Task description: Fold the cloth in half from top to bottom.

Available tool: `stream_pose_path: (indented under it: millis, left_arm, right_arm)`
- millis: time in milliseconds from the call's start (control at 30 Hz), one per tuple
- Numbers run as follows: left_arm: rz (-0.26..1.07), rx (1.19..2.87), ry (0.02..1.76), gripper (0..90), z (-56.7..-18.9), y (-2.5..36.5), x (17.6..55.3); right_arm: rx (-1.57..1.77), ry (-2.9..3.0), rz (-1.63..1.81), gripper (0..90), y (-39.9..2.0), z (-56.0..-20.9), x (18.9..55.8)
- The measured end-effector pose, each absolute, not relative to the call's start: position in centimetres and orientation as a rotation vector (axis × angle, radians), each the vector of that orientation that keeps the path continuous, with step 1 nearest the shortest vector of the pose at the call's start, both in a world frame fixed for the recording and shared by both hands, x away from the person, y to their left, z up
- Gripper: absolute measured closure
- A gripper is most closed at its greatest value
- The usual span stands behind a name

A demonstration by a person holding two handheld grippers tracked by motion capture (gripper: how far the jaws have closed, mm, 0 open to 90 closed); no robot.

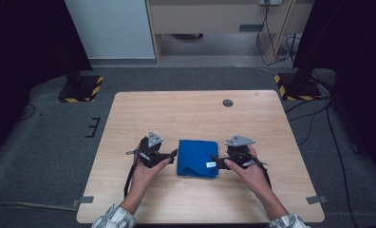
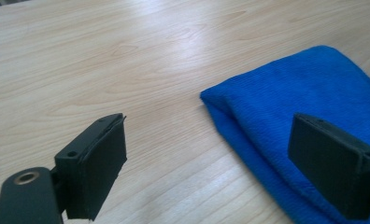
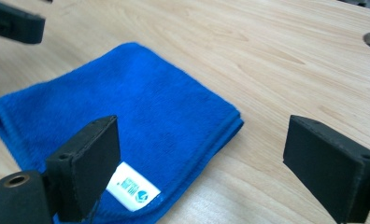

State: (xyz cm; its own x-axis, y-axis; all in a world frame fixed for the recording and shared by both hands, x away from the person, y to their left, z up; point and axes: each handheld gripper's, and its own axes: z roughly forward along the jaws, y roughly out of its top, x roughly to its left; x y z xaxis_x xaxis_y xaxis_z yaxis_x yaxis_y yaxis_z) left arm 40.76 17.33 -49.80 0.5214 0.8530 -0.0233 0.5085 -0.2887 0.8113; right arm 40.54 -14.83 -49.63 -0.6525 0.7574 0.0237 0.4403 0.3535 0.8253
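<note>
A folded blue cloth (image 1: pixel 197 156) lies flat on the wooden table (image 1: pixel 195 114), a white label (image 1: pixel 211 165) at its near right corner. My left gripper (image 1: pixel 173 154) sits just left of the cloth, open; in the left gripper view (image 2: pixel 210 140) its jaws straddle the cloth's (image 2: pixel 304 98) folded edge, with bare wood between them. My right gripper (image 1: pixel 215 162) is at the cloth's right edge, open; in the right gripper view (image 3: pixel 204 130) its jaws stand wide around the cloth's (image 3: pixel 127 107) corner, with the label (image 3: pixel 132 189) beside the left jaw. Nothing is gripped.
A round grey grommet (image 1: pixel 228 102) sits near the table's far edge. Two stands with yellow-and-black striped bases (image 1: pixel 81 89) (image 1: pixel 297 85) flank the table on the floor, with cables at the right. Wood is bare on all sides of the cloth.
</note>
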Motion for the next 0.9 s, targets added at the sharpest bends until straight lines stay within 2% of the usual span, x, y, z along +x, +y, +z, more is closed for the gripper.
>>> stream_pose_path:
  millis: [467, 900]
  left_arm:
    - [0.477, 1.955, 1.179, 9.0, -50.7, 20.0, 42.0]
    - [0.49, 1.995, 1.187, 7.4, -51.0, 22.1, 42.0]
  right_arm:
    - [1.104, 2.221, 1.22, 11.9, -17.5, -49.3, 41.2]
    - [1.119, 2.2, 1.17, 10.1, -19.4, -49.3, 41.4]
